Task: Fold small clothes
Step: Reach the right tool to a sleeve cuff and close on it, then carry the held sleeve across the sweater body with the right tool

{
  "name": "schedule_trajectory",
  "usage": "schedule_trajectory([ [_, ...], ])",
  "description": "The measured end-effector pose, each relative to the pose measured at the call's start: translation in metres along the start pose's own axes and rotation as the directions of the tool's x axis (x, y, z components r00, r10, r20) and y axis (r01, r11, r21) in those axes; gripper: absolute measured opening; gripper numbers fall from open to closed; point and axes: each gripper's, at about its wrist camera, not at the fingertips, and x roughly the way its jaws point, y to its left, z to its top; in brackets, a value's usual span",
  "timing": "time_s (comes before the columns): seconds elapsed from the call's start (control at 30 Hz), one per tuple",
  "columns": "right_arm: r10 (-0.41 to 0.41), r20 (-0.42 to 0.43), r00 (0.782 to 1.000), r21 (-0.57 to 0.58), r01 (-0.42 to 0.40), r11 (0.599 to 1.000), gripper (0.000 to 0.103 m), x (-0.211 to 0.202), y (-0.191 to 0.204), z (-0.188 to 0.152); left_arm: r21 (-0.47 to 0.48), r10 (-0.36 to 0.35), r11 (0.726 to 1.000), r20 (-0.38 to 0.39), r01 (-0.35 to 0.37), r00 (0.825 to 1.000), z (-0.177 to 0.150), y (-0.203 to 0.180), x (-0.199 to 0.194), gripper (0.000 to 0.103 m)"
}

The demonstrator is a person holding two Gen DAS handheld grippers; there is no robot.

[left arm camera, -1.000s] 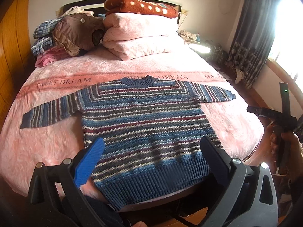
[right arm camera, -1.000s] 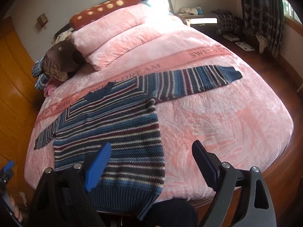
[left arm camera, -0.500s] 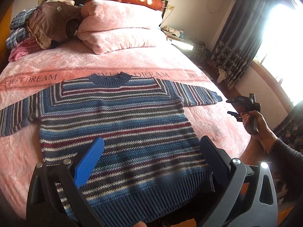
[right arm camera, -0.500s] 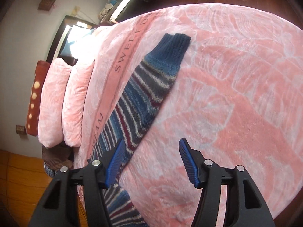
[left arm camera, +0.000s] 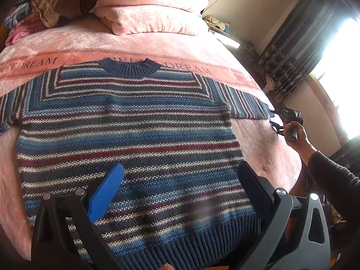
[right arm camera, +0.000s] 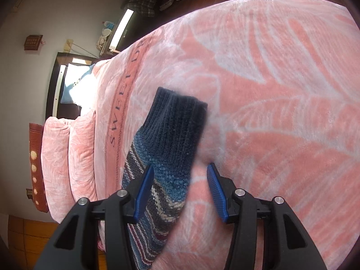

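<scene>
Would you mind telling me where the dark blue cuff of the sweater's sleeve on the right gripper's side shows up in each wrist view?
Left wrist view: the cuff sits at the right edge of the bed, just by the right gripper.
Right wrist view: the cuff fills the centre, just ahead of the open fingers.
Shared landmark: the "SWEET DREAM" band on the pink blanket.

Lying flat across the middle of the bed [left arm camera: 265, 148]: a sweater [left arm camera: 135, 135], collar toward the head edge, hem at the foot edge. Reaching toward the bed's right edge: the sleeve [right arm camera: 171, 139], cuff well short of that edge. Sitting stacked at the head edge behind the collar: pillows [left arm camera: 153, 15]. Heaping up in the head-left corner, beside the pillows: a pile of clothes [left arm camera: 38, 6].
</scene>
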Motion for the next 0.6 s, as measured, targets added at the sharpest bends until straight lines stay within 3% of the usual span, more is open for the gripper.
schedule_trajectory([
  [0.17, 0.020, 0.000, 1.000, -0.023, -0.020, 1.000, 0.041, 0.012, 0.007, 0.006, -0.080, -0.064, 0.995, -0.027, 0.062, 0.998, 0.001, 0.011, 0.018, 0.100],
  [0.33, 0.018, 0.028, 0.999, -0.069, -0.017, 0.997, 0.017, 0.007, 0.025, 0.008, -0.253, -0.149, 0.960, -0.084, 0.123, 0.985, -0.002, 0.033, 0.031, 0.100],
  [0.47, 0.049, 0.068, 0.996, -0.184, -0.036, 0.982, 0.013, -0.019, 0.076, -0.004, -0.267, -0.153, 0.955, -0.071, 0.129, 0.986, -0.001, 0.040, 0.020, 0.100],
  [0.6, 0.070, 0.107, 0.992, -0.369, -0.026, 0.929, 0.013, -0.047, 0.147, -0.035, -0.292, -0.183, 0.942, -0.035, 0.166, 0.982, 0.003, 0.046, 0.004, 0.100],
])
